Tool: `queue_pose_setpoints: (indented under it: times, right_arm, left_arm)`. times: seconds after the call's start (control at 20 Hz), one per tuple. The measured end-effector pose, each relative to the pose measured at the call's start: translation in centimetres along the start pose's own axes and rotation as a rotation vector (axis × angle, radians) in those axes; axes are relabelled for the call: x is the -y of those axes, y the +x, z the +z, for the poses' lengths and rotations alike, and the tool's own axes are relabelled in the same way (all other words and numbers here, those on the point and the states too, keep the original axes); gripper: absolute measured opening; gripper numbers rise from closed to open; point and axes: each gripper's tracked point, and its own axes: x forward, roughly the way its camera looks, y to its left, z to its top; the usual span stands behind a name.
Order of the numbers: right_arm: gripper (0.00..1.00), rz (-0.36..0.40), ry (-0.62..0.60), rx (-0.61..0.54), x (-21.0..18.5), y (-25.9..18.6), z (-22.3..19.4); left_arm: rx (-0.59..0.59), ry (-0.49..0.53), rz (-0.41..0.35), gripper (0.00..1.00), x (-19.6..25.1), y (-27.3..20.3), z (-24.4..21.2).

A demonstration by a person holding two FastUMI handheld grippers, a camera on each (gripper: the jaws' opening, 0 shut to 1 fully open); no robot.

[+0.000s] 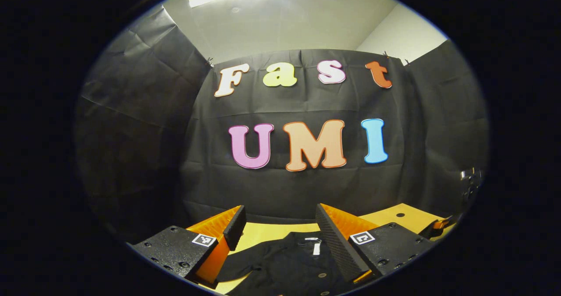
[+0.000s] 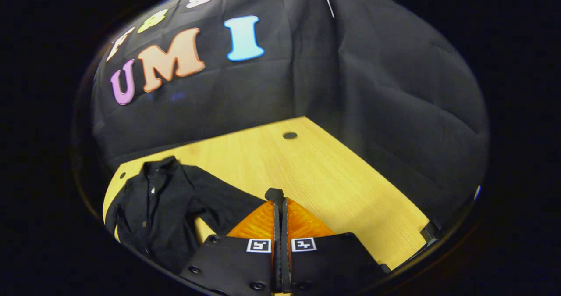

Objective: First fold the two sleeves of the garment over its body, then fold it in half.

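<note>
A black buttoned garment (image 2: pixel 162 208) lies spread on the wooden table (image 2: pixel 315 173), collar toward the back wall. One sleeve (image 2: pixel 228 204) reaches out to the right, and its end runs up beside my right gripper (image 2: pixel 279 196). That gripper is shut, its fingers pressed flat together with no cloth showing between them. In the left gripper view the garment (image 1: pixel 285 261) lies just below and ahead of my left gripper (image 1: pixel 280 226), which hangs open above the collar area with nothing between its fingers.
The table (image 1: pixel 263 232) ends at the black cloth wall on the far and right sides. Small round holes (image 2: pixel 289 135) mark the tabletop. An orange and black part (image 1: pixel 438 226) of the other gripper shows at the table's right edge.
</note>
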Motion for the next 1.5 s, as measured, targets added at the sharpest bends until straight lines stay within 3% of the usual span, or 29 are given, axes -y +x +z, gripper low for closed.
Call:
queue_pose_setpoints:
  times: [0.1,0.3,0.5,0.7,0.75,0.8,0.95,1.0,1.05,1.1,1.5]
  right_arm:
    - [0.02,0.050,-0.048,0.078,-4.2,-1.2,2.5]
    - [0.02,0.131,-0.174,0.204,-12.2,-3.6,6.0]
    - [0.02,0.207,-0.295,0.304,-20.2,-6.9,6.8]
    - [0.02,0.267,-0.327,0.312,-26.0,-7.1,5.9]
    - [0.02,0.277,-0.334,0.307,-27.3,-6.9,5.5]
    - [0.02,0.291,-0.342,0.297,-28.6,-6.5,4.9]
    - [0.01,0.327,-0.374,0.273,-32.5,-6.1,3.4]
    - [0.01,0.339,-0.388,0.271,-33.7,-5.9,2.9]
    - [0.01,0.346,-0.405,0.264,-34.9,-5.8,2.3]
    - [0.02,0.352,-0.421,0.256,-35.7,-5.4,1.6]
    - [0.02,0.369,-0.528,0.170,-42.8,-2.1,-4.4]
  left_arm:
    - [0.000,0.005,0.022,0.95,-2.2,-0.4,-0.1]
    - [-0.005,-0.008,0.064,0.99,-6.2,-1.0,-0.5]
    - [-0.001,-0.008,0.111,0.95,-10.9,-2.0,-0.7]
    - [-0.007,0.010,0.152,0.99,-15.3,-3.3,-1.3]
    - [-0.009,0.015,0.162,0.95,-16.3,-3.6,-1.4]
    - [-0.012,0.021,0.173,0.99,-17.2,-3.9,-1.5]
    - [-0.019,0.038,0.199,0.95,-19.5,-4.6,-1.9]
    - [-0.020,0.045,0.205,0.99,-20.3,-4.9,-2.0]
    - [-0.019,0.053,0.208,0.95,-20.8,-5.1,-2.0]
    - [-0.020,0.060,0.212,0.99,-21.4,-5.3,-2.0]
    - [-0.052,0.064,0.226,0.99,-25.0,-5.9,-4.3]
